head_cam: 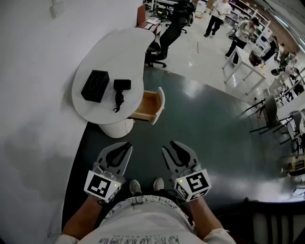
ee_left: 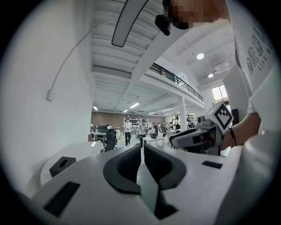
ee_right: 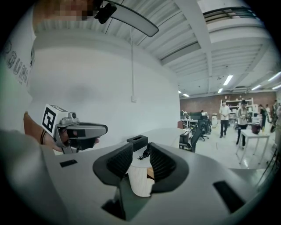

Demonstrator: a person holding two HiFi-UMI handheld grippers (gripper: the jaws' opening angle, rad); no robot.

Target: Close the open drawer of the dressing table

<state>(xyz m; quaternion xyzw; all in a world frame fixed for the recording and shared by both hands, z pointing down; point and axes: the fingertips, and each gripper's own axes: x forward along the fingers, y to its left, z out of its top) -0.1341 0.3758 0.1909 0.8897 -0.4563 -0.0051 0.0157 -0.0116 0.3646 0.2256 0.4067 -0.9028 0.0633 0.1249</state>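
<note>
The white dressing table (head_cam: 110,57) stands against the wall ahead of me. Its wooden drawer (head_cam: 150,105) is pulled out toward the right, and it looks empty. Both grippers hang low in front of me, well short of the table. My left gripper (head_cam: 123,145) has its jaws together with nothing between them; in the left gripper view (ee_left: 142,151) the pads almost touch. My right gripper (head_cam: 172,145) is open and empty. In the right gripper view (ee_right: 140,160) the table's ribbed pedestal (ee_right: 139,182) and a strip of the drawer (ee_right: 150,172) show through the gap.
A black box (head_cam: 95,86) and a black device with a cord (head_cam: 121,86) lie on the tabletop. Black office chairs (head_cam: 159,45) stand beyond the table. White desks, chairs (head_cam: 271,114) and people (head_cam: 217,14) fill the far right. The white wall (head_cam: 33,119) runs along the left.
</note>
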